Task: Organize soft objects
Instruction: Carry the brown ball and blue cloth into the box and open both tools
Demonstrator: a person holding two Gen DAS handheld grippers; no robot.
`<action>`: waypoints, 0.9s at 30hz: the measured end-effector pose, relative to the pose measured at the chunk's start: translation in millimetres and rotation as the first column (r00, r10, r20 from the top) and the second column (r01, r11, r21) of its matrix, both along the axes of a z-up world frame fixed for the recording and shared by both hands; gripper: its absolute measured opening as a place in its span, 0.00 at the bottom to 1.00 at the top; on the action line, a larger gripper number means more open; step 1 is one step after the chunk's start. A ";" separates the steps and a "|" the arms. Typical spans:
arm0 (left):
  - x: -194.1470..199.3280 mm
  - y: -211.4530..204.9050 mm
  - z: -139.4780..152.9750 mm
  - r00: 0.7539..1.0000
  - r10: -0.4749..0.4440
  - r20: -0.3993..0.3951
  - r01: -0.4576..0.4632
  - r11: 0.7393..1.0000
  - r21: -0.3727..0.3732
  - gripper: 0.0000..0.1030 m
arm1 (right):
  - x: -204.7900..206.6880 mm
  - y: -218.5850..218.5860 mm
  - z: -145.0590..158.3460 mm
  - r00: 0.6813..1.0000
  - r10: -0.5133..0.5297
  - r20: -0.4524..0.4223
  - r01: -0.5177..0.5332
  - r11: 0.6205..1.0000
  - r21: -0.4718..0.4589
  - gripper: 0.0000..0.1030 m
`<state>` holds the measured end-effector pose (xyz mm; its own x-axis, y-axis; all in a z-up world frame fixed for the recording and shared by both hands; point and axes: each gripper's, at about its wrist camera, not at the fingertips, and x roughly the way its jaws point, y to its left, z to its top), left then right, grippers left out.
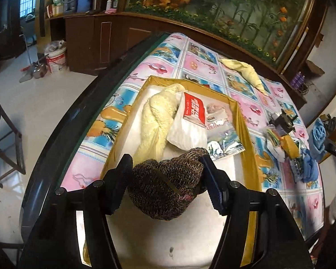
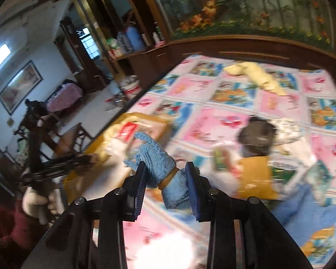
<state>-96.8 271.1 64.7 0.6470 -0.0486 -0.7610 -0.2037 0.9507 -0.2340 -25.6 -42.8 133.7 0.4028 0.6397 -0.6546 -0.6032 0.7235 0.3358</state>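
Note:
My left gripper (image 1: 166,174) is shut on a brown knitted bundle (image 1: 165,190) and holds it over the gold-rimmed box (image 1: 249,139). In the box lie a yellow rolled towel (image 1: 155,121), a white packet with a red label (image 1: 190,121) and a foil packet (image 1: 226,144). My right gripper (image 2: 165,179) is shut on a blue rolled towel (image 2: 161,168) tied with a brown band, held above the table right of the box (image 2: 145,121). A second yellow towel (image 1: 246,72) lies at the table's far side, also in the right wrist view (image 2: 257,76).
The table has a pink and blue patterned cloth (image 1: 203,65). A pile of packets and a gold box lid (image 2: 255,172) lies at the right, with a blue cloth (image 2: 306,210) beside it. Wooden chairs (image 1: 4,141) stand left; a dark cabinet (image 1: 96,38) behind.

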 end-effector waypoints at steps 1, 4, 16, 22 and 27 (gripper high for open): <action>6.6 2.5 -2.8 1.000 0.004 -0.010 -0.004 1.000 0.004 0.61 | -1.3 14.2 -2.7 1.000 0.023 -0.010 -0.023 1.000 0.007 0.33; 21.4 10.9 -13.0 0.998 0.032 -0.054 -0.035 0.999 -0.042 0.61 | -4.3 52.9 -12.6 0.996 0.074 -0.039 -0.074 0.997 0.015 0.33; -35.8 29.5 34.1 0.981 0.115 0.154 -0.097 0.988 -0.117 0.66 | -4.6 167.0 -66.3 0.983 0.156 -0.095 -0.168 0.975 -0.142 0.37; -49.5 19.4 41.4 0.975 0.108 0.193 -0.099 0.994 -0.055 0.71 | -11.8 148.7 -53.2 0.995 0.073 -0.061 -0.081 0.987 -0.137 0.39; -53.1 -4.4 48.1 0.978 0.046 0.202 -0.029 0.996 -0.087 0.71 | -32.6 90.7 1.2 0.997 -0.019 0.073 0.022 0.999 -0.042 0.46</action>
